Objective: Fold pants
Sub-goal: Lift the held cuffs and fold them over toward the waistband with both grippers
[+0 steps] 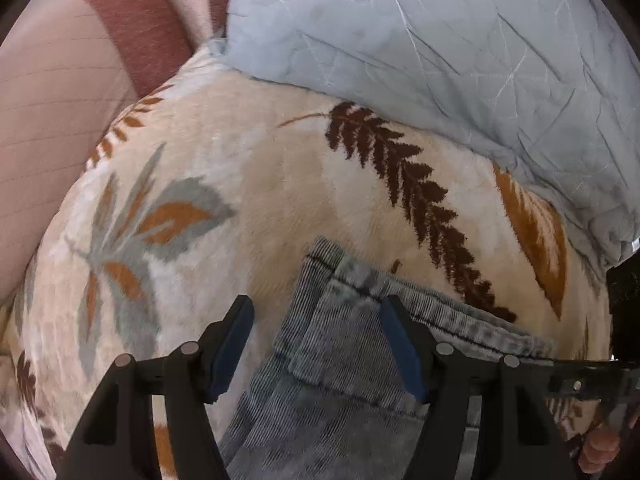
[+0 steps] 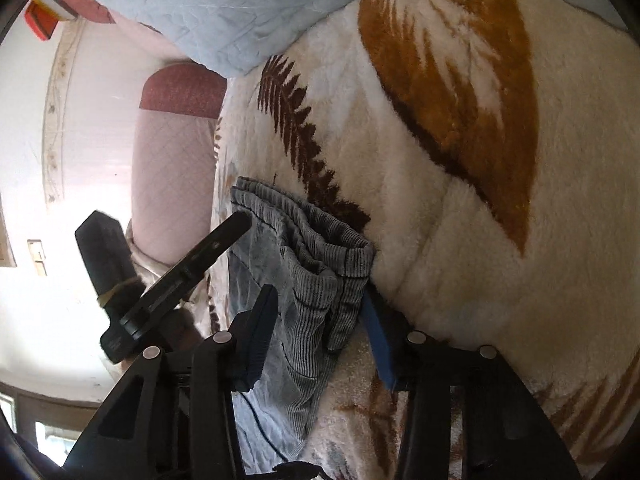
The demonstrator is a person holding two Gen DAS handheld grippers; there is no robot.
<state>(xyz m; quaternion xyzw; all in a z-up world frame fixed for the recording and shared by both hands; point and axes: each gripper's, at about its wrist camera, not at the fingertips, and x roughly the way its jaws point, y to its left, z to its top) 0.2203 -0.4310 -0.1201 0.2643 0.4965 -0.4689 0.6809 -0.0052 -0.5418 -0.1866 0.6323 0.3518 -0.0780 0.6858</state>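
Grey corduroy pants lie on a cream blanket with a leaf print, one stitched corner pointing up. My left gripper hovers open over that corner, its right finger above the cloth and its left finger above the blanket. In the right wrist view the pants are bunched into ridged folds between the blue pads of my right gripper, which is shut on them. The left gripper's finger and black handle show beside the pants there. The right gripper's arm and a hand show at the lower right edge.
A pale blue quilt is heaped along the far side of the blanket, also the quilt. A pink padded cushion with a maroon top stands past the blanket's left edge. An orange box sits high at the left.
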